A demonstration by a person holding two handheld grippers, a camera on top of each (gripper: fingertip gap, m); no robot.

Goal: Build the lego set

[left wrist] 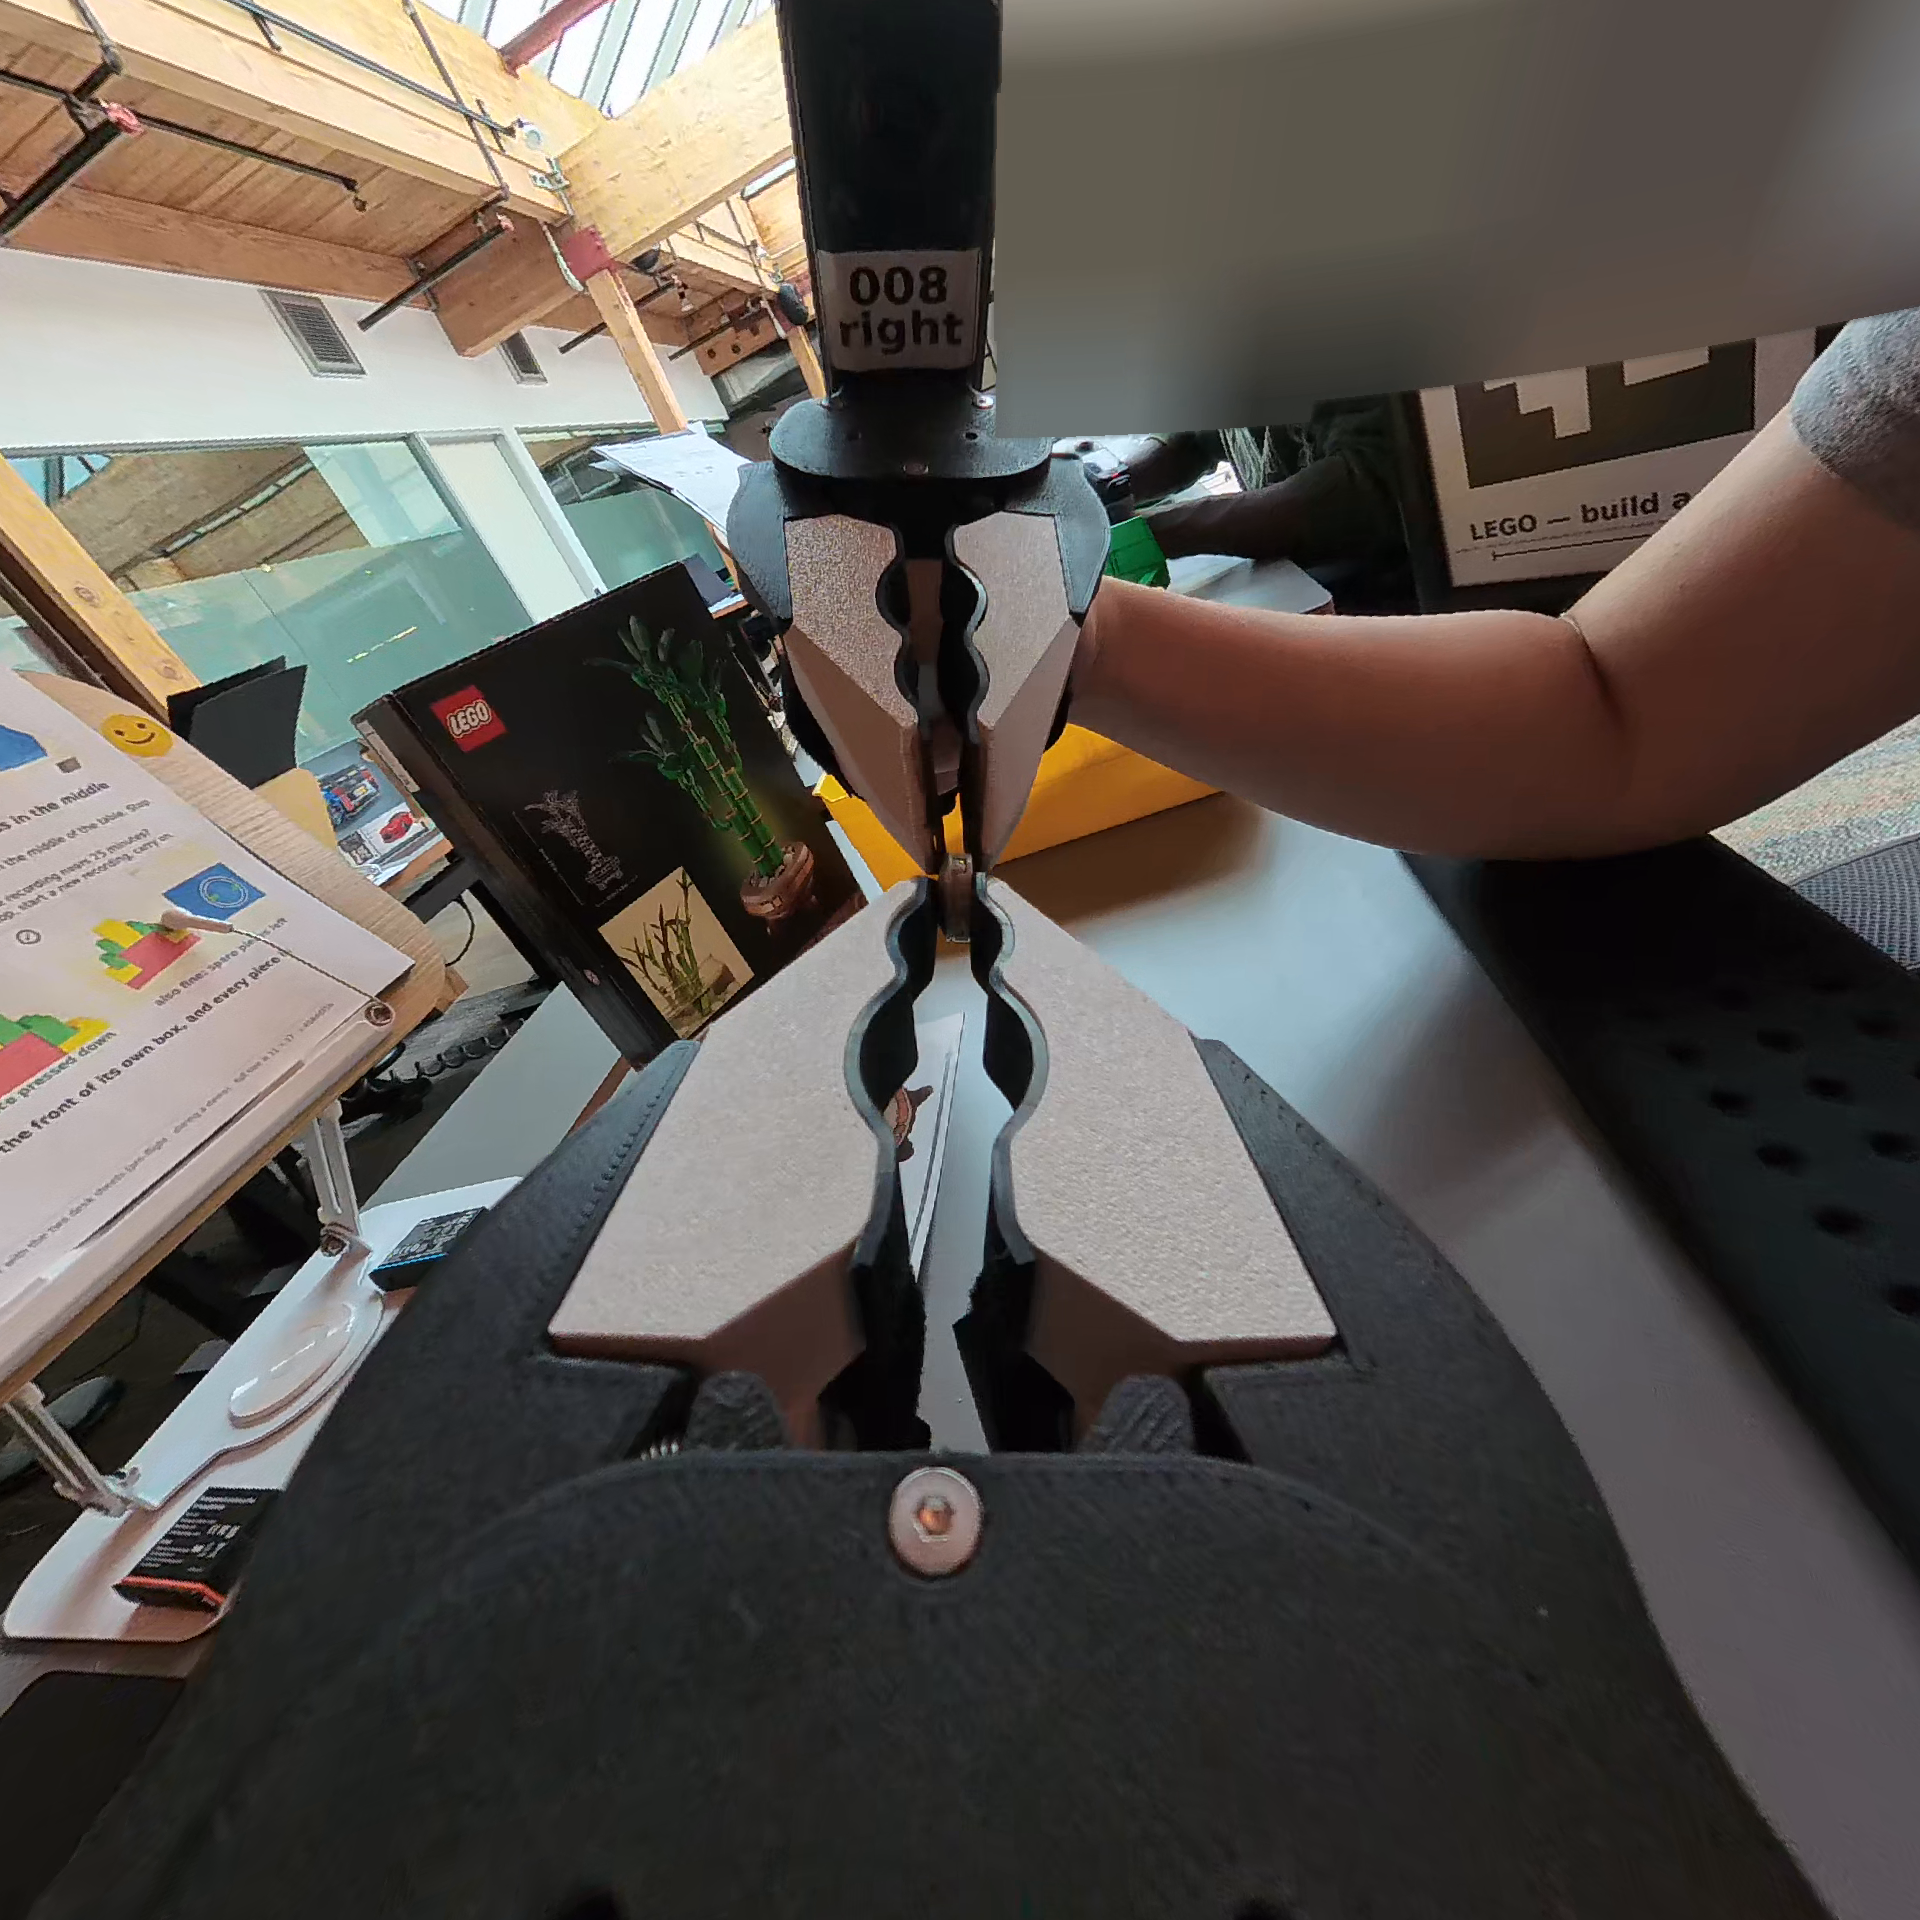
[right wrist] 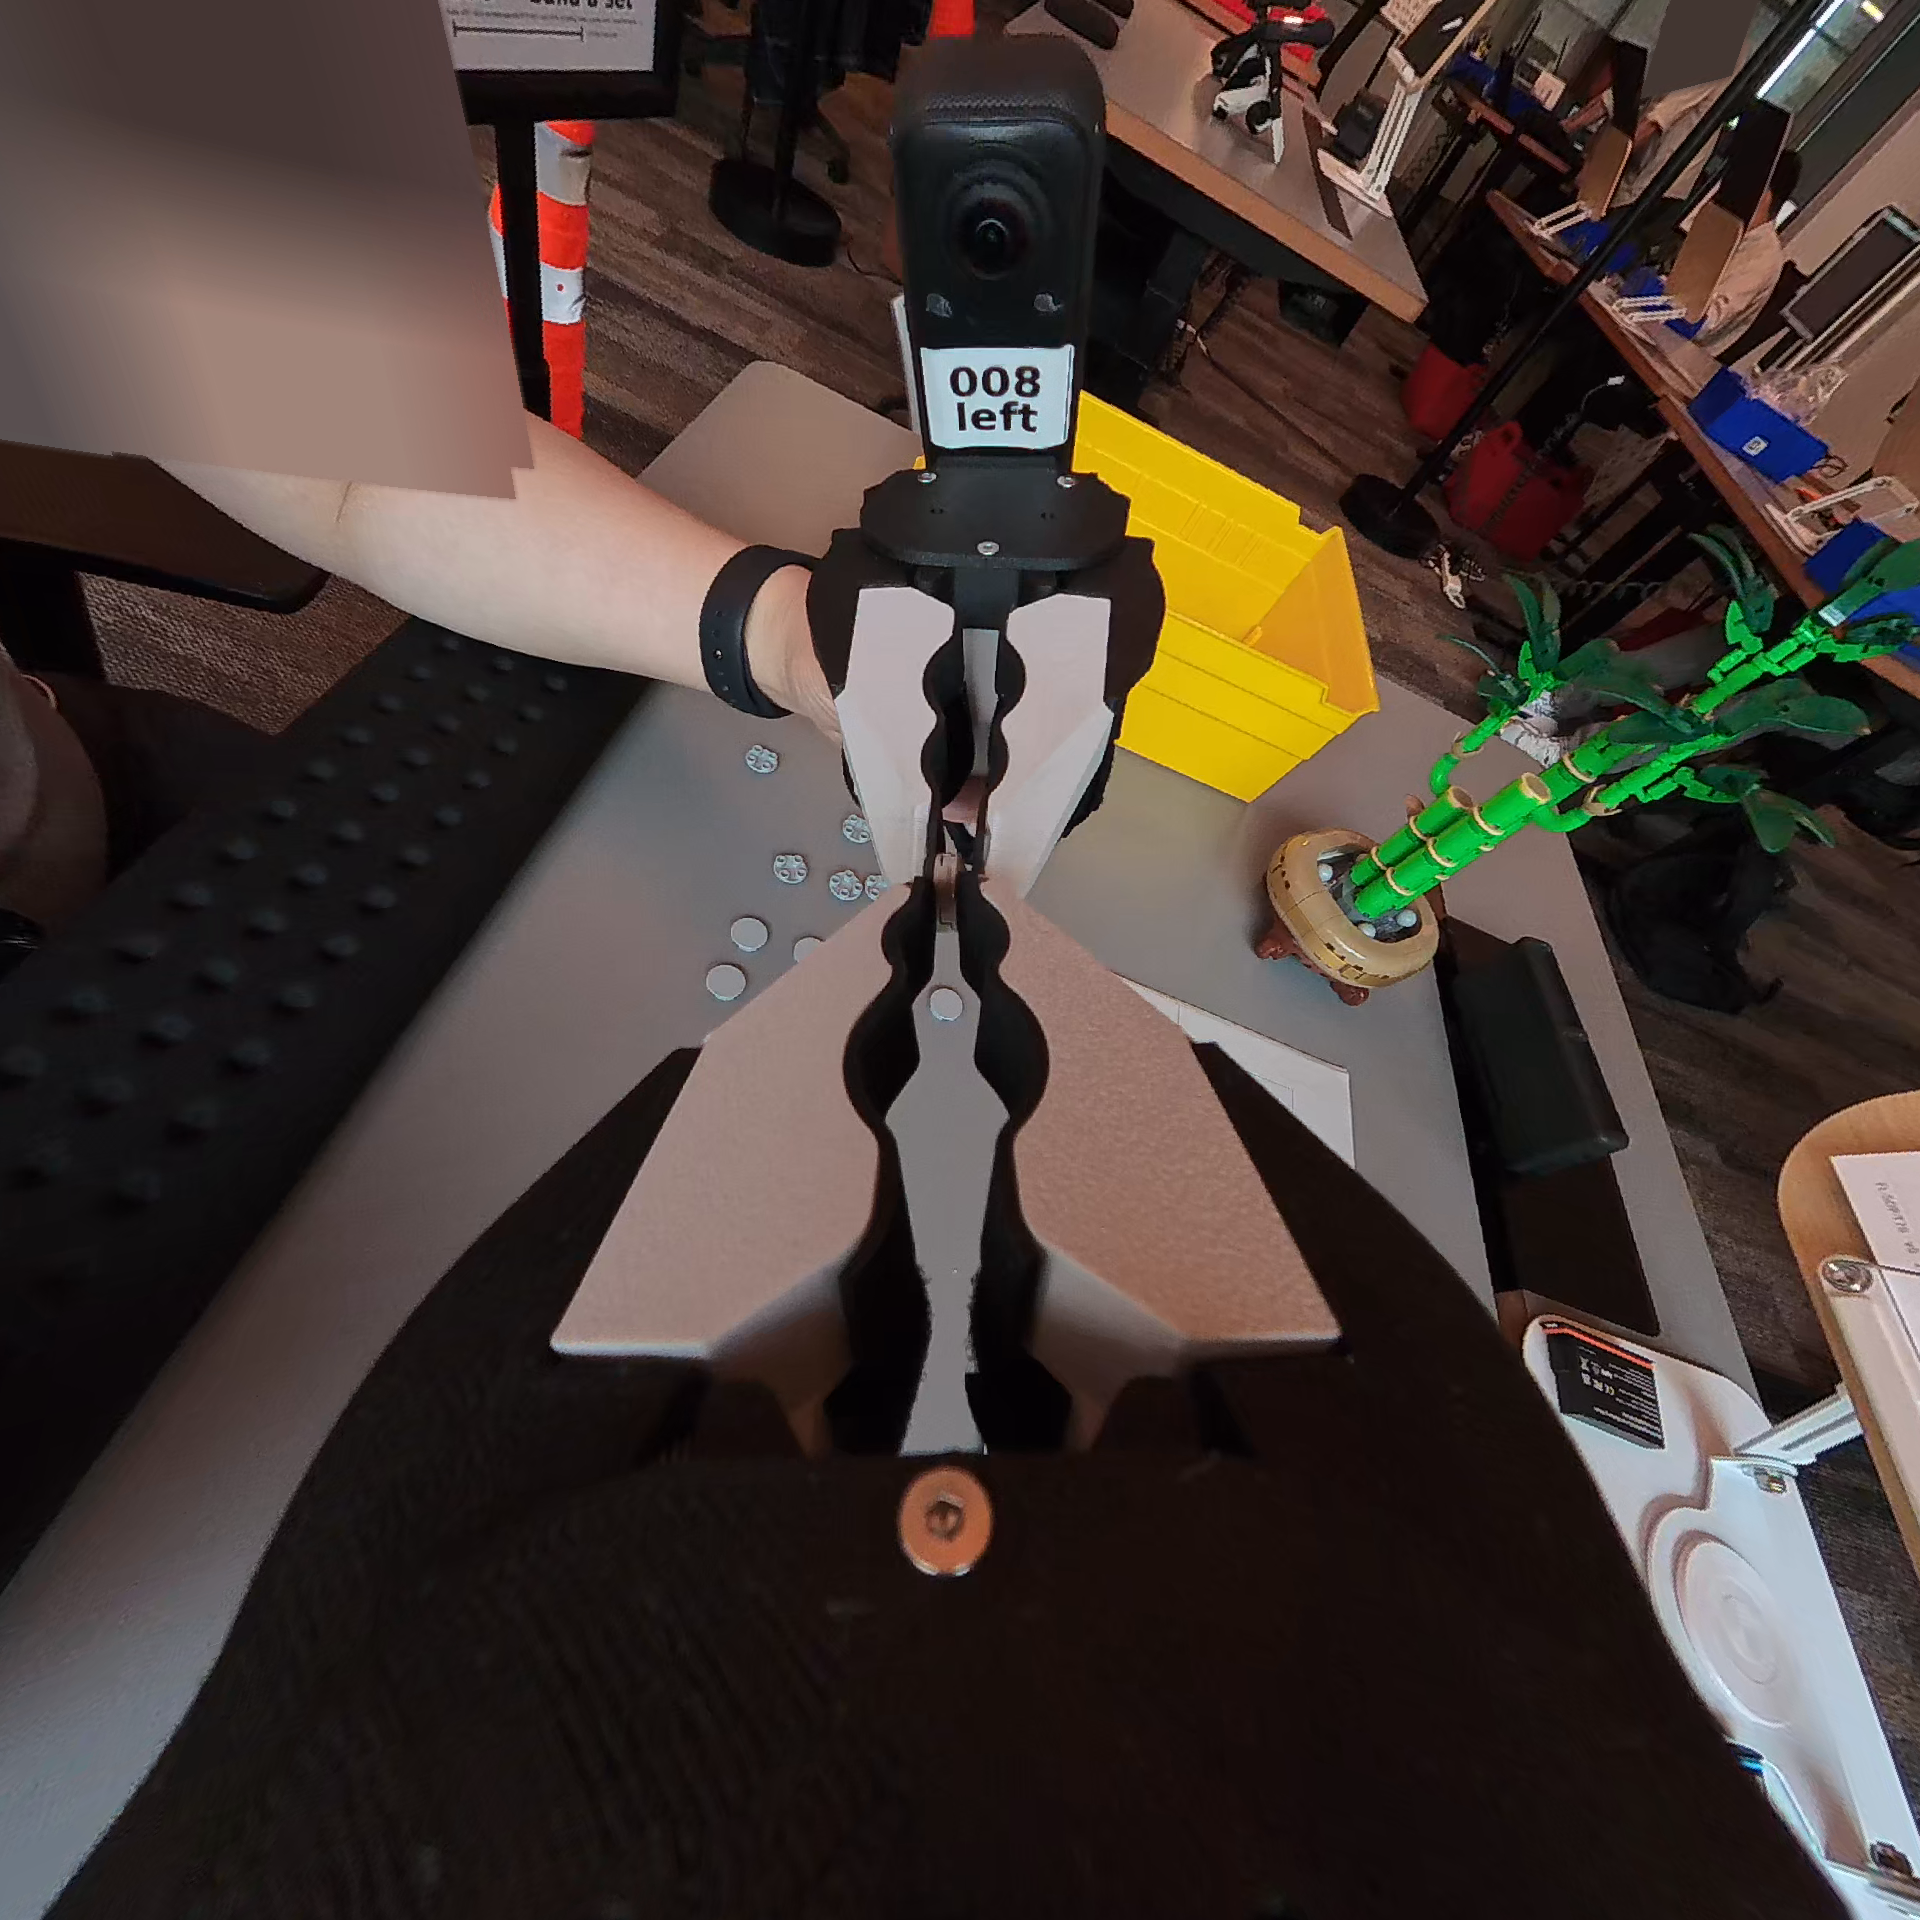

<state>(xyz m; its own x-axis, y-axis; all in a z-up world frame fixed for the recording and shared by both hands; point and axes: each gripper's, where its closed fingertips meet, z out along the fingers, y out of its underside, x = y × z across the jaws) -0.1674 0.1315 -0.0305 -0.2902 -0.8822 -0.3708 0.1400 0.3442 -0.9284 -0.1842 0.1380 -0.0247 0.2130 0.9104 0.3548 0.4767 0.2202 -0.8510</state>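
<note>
Left tool point(left wrist: 954, 914) and right tool point(left wrist: 951, 847) tip to tip, both pinching small tan piece point(left wrist: 956, 883)

The small tan piece point(left wrist: 957, 896) at the meeting fingertips, just above centre, is mostly hidden between them, so its shape cannot be told. At 3 o'clock in the right wrist view, the green bamboo model point(right wrist: 1621, 769) runs off the edge. The yellow bin point(left wrist: 1081, 800) is largely hidden behind the far gripper.

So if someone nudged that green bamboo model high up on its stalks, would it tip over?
Probably. The bamboo model looks top-heavy: long leafy stalks lean out well past its small round tan pot. The pot's little brown feet suggest a narrow footing. Being built of snapped-together bricks, sections might pop apart.
</note>
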